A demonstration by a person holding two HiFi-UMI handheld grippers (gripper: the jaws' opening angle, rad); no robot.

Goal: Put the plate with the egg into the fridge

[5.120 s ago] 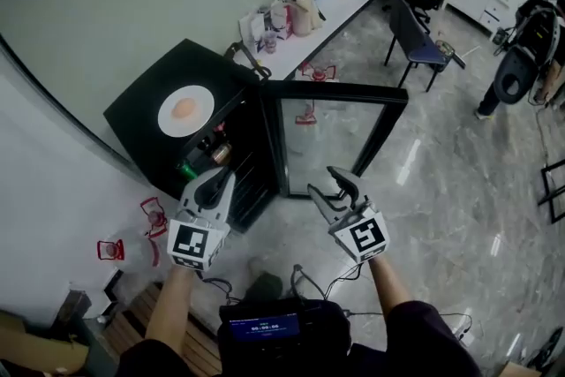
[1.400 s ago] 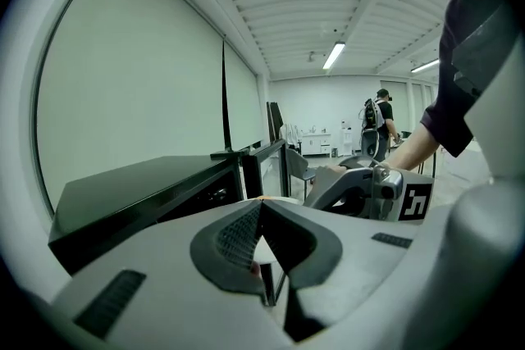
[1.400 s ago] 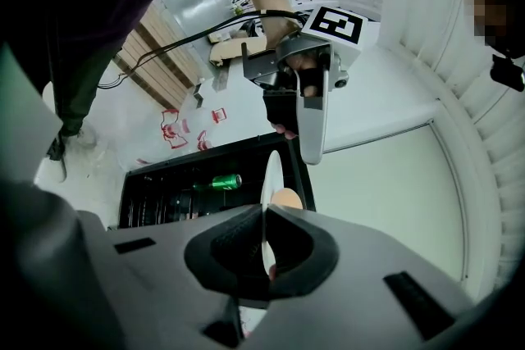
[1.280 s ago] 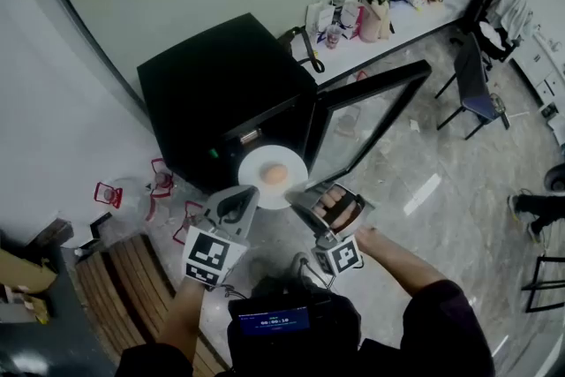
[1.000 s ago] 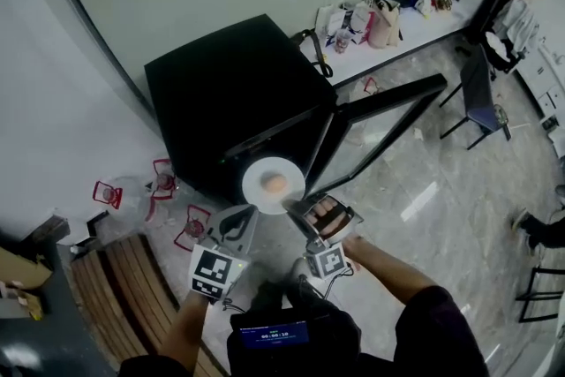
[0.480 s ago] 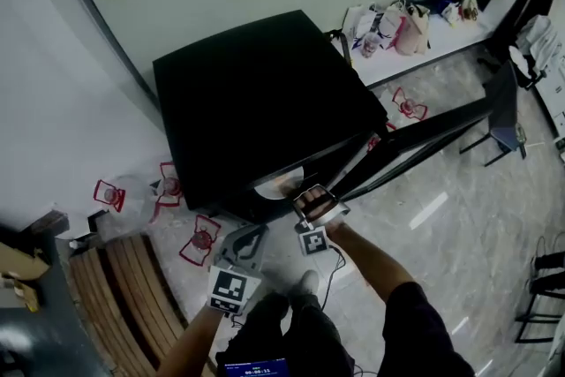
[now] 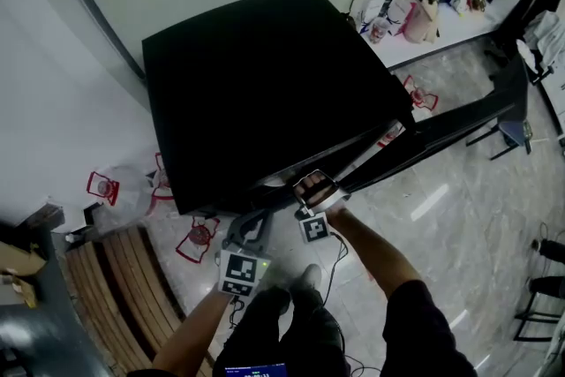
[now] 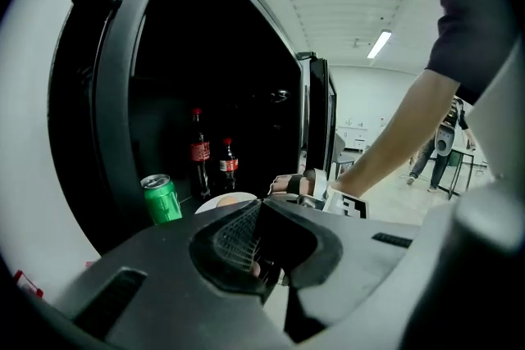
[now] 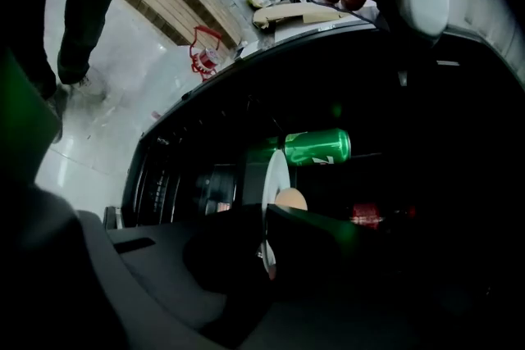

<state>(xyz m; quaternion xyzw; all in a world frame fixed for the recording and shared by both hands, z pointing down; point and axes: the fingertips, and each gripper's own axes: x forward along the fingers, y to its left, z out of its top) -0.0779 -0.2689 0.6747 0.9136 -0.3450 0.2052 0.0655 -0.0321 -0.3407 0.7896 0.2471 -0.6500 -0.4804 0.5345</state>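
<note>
Fridge [image 8: 111, 94] holds green can [image 8: 162, 198], two cola bottles [image 8: 199, 156]; plate [image 9: 273, 172] bears egg [image 9: 290, 198]

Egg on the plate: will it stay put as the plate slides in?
Probably apt to roll: the egg looks rounded and rests unsecured on the smooth plate. The right gripper pinches only the rim, so the plate may tilt.

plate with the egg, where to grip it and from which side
Pinch the plate by its near rim, from the fridge front, as the right gripper does: it is thin and flat, and the egg sits mid-plate, clear of the jaws.
</note>
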